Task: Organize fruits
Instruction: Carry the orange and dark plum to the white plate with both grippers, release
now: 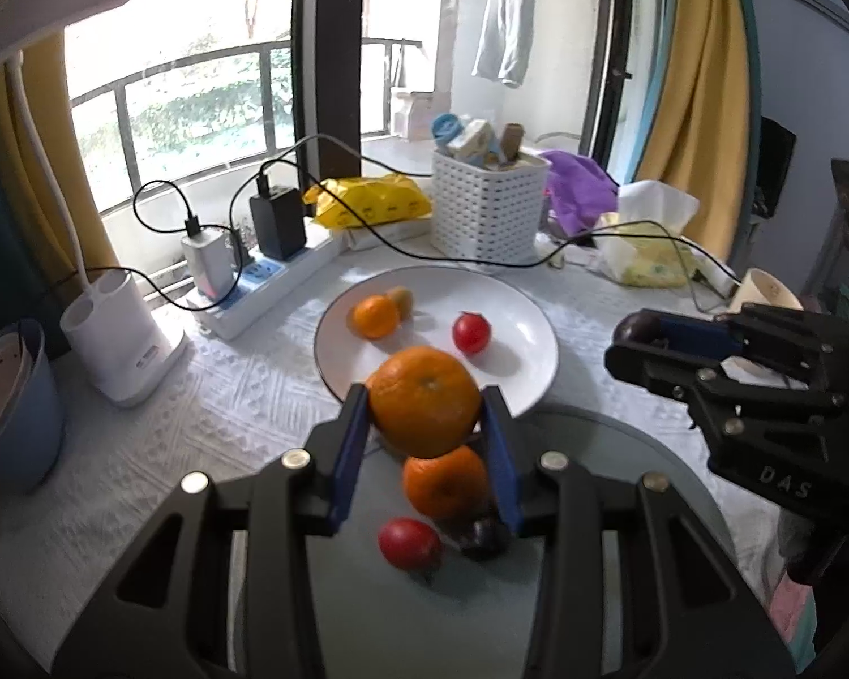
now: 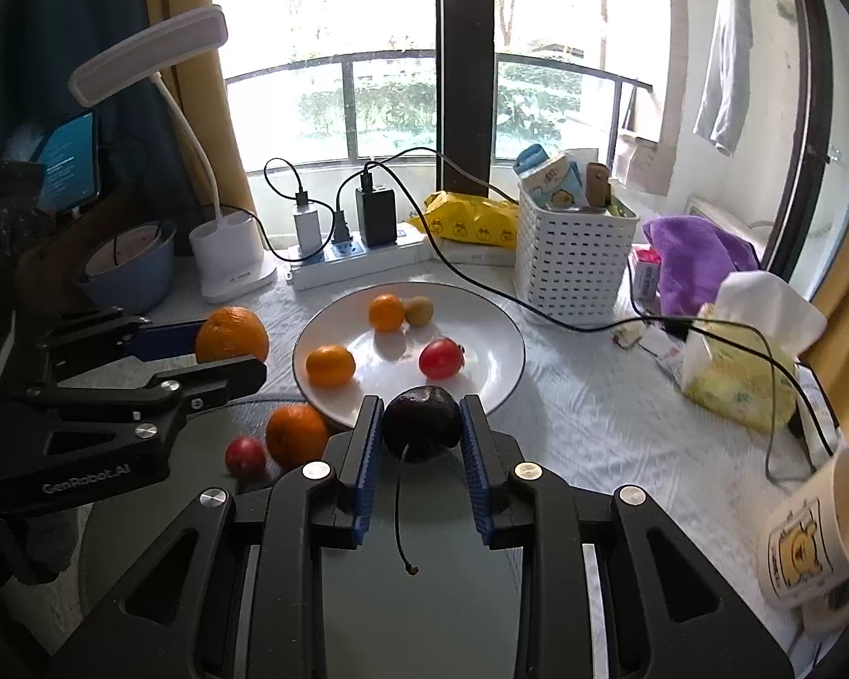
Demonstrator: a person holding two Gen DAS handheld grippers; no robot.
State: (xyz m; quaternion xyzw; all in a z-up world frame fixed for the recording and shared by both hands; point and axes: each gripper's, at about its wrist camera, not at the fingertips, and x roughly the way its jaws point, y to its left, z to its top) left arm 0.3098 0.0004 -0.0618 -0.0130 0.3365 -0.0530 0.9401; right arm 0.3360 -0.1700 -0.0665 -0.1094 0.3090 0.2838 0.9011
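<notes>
My left tongs point(image 1: 424, 413) are clamped on a large orange point(image 1: 423, 400), the blue pads pressed to both its sides, and I hold it above the near rim of the white plate point(image 1: 515, 305); my right tongs point(image 2: 421, 424) are clamped on a dark plum point(image 2: 421, 423), also just at the plate's near edge; from the right wrist view the plate carries two small oranges, one at 9 o'clock point(image 2: 330, 365) and one at 12 o'clock point(image 2: 386, 312), a kiwi point(image 2: 419, 311) touching the latter, and a red tomato point(image 2: 440, 358) toward 4 o'clock; below my left tongs, on the dark round mat point(image 1: 622, 441), lie another orange point(image 1: 446, 481), a second tomato point(image 1: 408, 543) and a dark fruit point(image 1: 484, 537) half hidden by the pad; at 12 o'clock beyond the plate a power strip point(image 2: 362, 263) and a white basket point(image 2: 571, 260) stand on the table point(image 2: 594, 424); a mug point(image 2: 820, 537) lies tipped at 4 o'clock.
</notes>
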